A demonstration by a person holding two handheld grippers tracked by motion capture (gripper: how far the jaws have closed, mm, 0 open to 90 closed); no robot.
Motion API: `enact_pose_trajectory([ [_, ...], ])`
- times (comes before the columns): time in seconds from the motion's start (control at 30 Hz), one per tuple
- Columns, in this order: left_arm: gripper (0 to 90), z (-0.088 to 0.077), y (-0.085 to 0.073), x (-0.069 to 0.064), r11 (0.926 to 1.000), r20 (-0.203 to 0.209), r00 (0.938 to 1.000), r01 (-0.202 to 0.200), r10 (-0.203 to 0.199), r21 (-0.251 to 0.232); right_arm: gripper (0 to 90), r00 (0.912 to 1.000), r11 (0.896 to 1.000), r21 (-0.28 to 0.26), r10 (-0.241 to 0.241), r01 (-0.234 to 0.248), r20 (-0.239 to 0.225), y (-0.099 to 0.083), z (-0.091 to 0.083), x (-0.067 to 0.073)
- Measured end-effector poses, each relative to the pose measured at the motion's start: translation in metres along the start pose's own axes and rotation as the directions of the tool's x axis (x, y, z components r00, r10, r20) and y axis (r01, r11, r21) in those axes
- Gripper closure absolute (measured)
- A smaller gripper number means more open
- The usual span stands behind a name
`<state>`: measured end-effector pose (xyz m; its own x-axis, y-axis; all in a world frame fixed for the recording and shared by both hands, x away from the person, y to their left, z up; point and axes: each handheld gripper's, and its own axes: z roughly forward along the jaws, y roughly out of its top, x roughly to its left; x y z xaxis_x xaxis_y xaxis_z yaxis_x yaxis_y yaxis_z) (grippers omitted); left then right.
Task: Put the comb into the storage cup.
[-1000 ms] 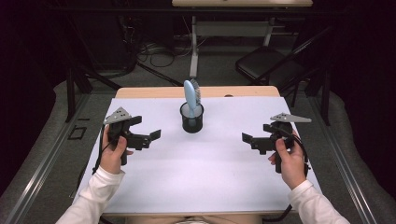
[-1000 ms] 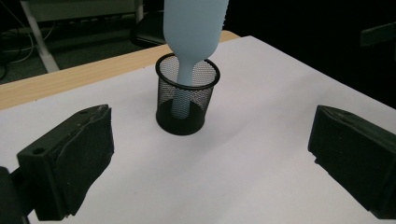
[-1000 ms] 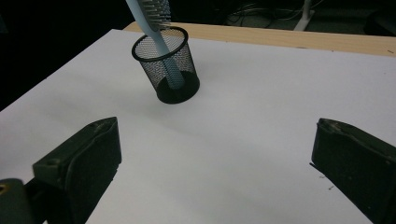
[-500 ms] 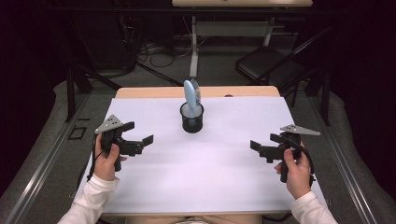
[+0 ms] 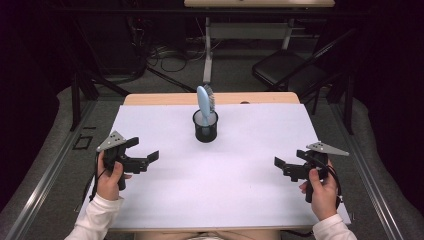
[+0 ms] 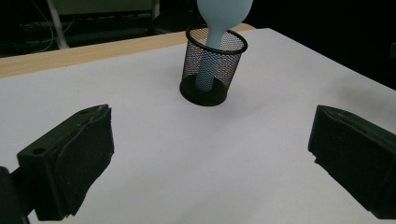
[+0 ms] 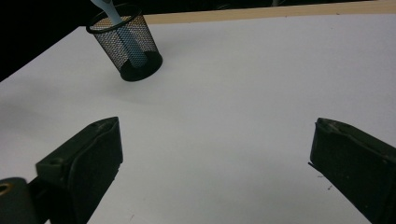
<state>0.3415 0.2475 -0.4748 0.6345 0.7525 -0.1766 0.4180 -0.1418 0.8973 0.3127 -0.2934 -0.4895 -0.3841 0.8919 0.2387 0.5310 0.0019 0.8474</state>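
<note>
A black mesh cup [image 5: 205, 127] stands on the white table cover [image 5: 215, 190] toward the far middle, with a light blue hairbrush [image 5: 203, 101] upright in it, handle down. My left gripper [image 5: 143, 149] hovers at the left side, open and holding nothing, well short of the cup. My right gripper [image 5: 290, 158] is at the right side, also open with nothing in it. In the left gripper view the cup [image 6: 213, 65] and brush [image 6: 219, 14] lie ahead between the wide jaws of the gripper [image 6: 210, 158]. In the right gripper view the cup [image 7: 131, 46] sits far up left of the gripper [image 7: 215, 158].
A strip of bare wood [image 5: 260, 98] shows along the table's far edge. Beyond the table stand a black folding chair [image 5: 290, 67] at the back right, a desk leg [image 5: 207, 50] and cables on the floor [image 5: 165, 52]. Metal floor rails run along both sides.
Both hands have drawn their grippers back toward the near edge and slightly outward, away from the cup. Both stay open. The cup and brush have not moved.
</note>
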Motion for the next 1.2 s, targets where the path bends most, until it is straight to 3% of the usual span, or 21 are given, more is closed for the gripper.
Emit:
enact_pose_trajectory([
  [0.3,0.5,0.0,-0.009,0.001,0.9995,0.003,0.9995,-0.033,0.033,-0.002,1.6,0.9999,1.0,-0.002,-0.01,0.01,0.006,-0.012,0.004,0.004],
  [0.97,0.5,0.003,-0.031,0.01,0.9995,-0.009,0.9999,0.014,-0.014,-0.028,0.0,0.9992,0.999,-0.006,-0.039,0.039,-0.008,-0.032,0.014,0.012],
  [1.2,0.5,0.003,-0.037,0.013,0.9994,-0.01,0.9999,0.013,-0.013,-0.032,0.0,0.9988,0.999,-0.012,-0.047,0.046,-0.017,-0.037,0.017,0.014],
])
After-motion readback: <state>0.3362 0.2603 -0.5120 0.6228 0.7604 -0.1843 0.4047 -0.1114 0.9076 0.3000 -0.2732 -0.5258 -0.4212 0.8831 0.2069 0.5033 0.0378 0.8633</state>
